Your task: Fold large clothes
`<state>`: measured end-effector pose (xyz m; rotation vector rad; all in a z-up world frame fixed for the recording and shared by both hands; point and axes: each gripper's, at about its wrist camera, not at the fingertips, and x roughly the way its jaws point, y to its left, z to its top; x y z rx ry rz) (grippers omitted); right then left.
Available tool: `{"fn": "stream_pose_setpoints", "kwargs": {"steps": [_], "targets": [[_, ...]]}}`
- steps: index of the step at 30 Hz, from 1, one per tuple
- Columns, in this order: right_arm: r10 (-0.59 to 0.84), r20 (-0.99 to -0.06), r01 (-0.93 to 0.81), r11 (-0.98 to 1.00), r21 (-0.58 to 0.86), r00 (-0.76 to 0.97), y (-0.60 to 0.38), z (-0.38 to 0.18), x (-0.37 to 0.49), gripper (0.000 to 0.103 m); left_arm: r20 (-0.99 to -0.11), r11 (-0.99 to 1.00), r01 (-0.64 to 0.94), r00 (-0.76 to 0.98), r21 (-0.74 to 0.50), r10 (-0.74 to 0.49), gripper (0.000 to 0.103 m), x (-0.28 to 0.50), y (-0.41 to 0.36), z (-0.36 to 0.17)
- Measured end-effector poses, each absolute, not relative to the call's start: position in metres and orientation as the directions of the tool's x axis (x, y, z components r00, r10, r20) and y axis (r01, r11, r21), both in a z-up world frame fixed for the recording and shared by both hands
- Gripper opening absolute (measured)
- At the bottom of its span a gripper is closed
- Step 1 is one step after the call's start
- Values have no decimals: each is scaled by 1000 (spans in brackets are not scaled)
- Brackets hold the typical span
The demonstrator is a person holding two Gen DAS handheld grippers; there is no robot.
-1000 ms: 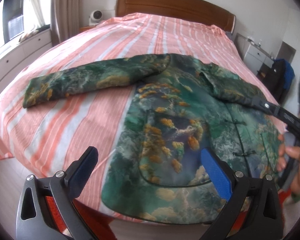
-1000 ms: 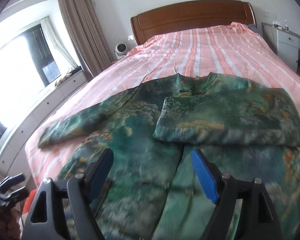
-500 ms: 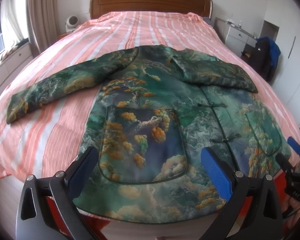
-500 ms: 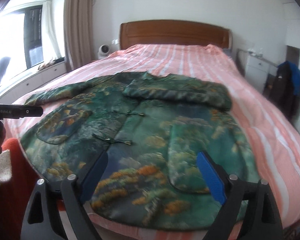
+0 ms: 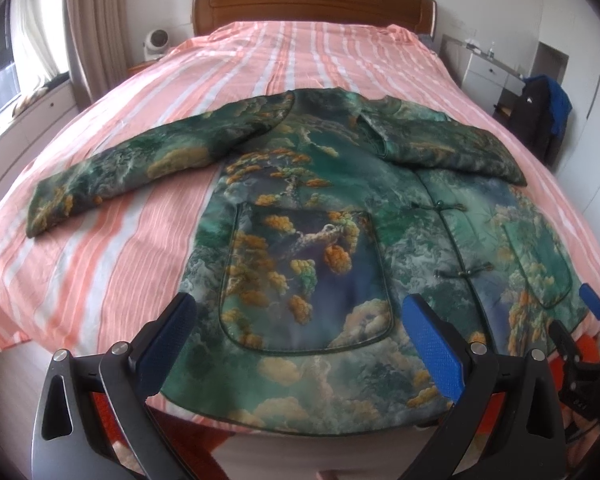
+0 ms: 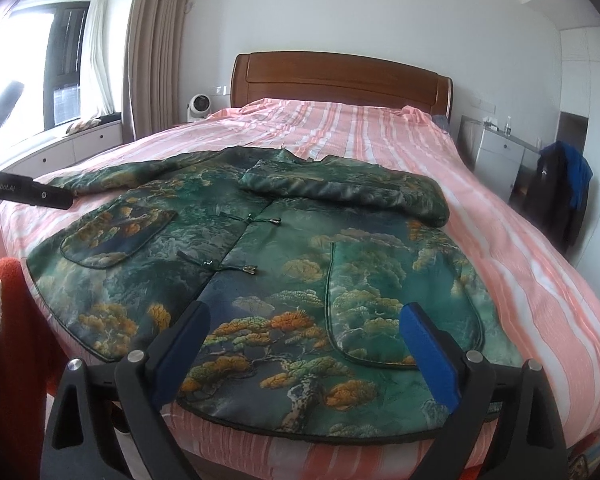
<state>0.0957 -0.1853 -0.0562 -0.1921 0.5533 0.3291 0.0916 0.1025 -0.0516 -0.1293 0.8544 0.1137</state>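
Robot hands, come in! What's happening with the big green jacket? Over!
Left tool open, empty. Right tool open, empty, just widened. Jacket flat on bed, one sleeve folded across chest, other sleeve still out. Nothing blocking.

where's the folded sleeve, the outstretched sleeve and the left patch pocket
folded sleeve [image 6: 340,190], right wrist view, mid-length
outstretched sleeve [image 5: 148,168], left wrist view, its middle
left patch pocket [image 5: 304,276], left wrist view, pocket centre

Jacket [image 5: 340,240] on bed [image 5: 300,52] — near foot
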Motion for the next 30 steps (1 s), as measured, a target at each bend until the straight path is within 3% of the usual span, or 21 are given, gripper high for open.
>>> {"fn": "stream_pose_setpoints", "kwargs": {"steps": [9, 30], "targets": [[252, -517, -361, 925, -121, 818, -184, -59, 91, 95, -772, 992, -125, 632, -25, 60, 102, 93, 92, -53], [265, -517, -389, 910, -147, 814, -178, -62, 86, 95, -782, 996, -68, 624, -61, -5, 102, 88, 88, -50]]}}
